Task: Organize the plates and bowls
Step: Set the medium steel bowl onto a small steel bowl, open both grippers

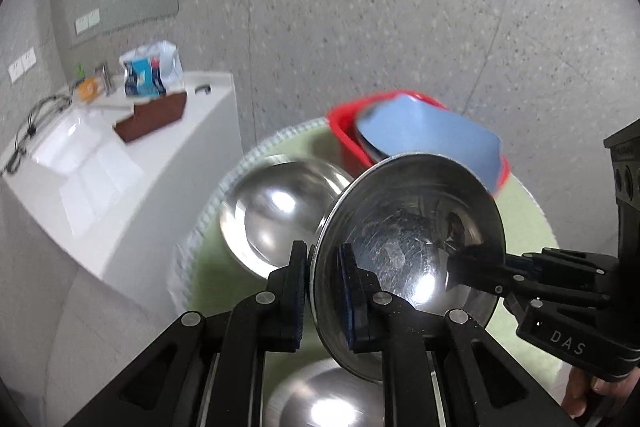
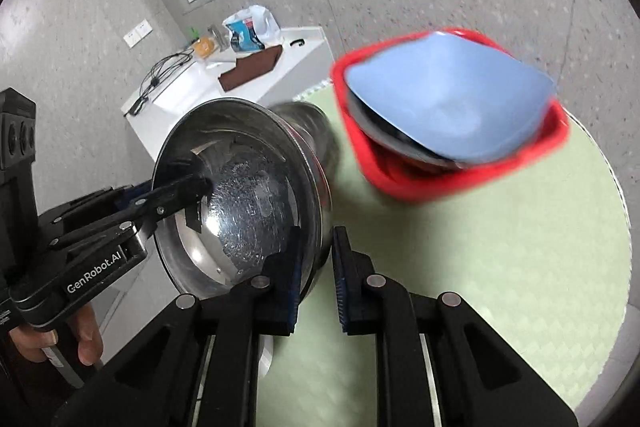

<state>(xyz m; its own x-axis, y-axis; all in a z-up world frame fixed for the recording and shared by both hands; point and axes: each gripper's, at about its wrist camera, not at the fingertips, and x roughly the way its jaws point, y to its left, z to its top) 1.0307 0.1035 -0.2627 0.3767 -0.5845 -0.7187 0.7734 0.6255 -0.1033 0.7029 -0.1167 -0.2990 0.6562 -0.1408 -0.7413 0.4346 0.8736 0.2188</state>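
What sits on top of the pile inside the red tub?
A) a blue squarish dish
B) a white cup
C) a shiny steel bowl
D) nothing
A: a blue squarish dish rests tilted on top of darker dishes inside the red tub, while the steel bowl is outside it, held at its rim by the left gripper.

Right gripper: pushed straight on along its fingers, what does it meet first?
The steel bowl: its wall already sits between the fingers of the right gripper, and the left gripper clamps its rim. Depth beyond is unclear.
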